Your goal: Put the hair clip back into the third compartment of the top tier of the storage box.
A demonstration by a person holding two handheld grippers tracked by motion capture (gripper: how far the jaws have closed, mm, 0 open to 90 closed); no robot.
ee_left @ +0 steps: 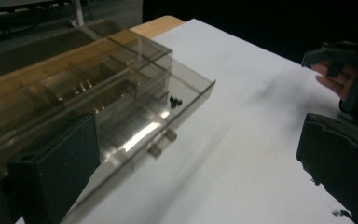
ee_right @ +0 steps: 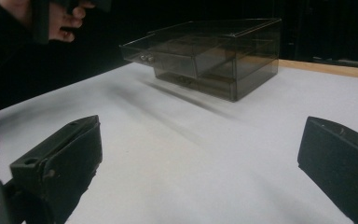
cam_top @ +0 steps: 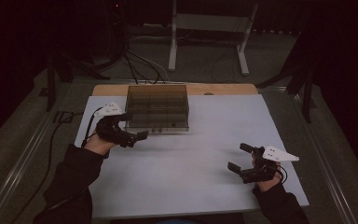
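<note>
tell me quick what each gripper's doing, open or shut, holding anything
Left gripper: open, holding nothing, beside the clear drawer box.
Right gripper: open, holding nothing.

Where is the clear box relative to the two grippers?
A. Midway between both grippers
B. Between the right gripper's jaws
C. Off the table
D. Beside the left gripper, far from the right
D: in the high view the box sits by the left gripper, while the right gripper is well away, open over the table.

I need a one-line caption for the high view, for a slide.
Left gripper open beside a smoky transparent drawer box; right gripper open over the white table.
</note>
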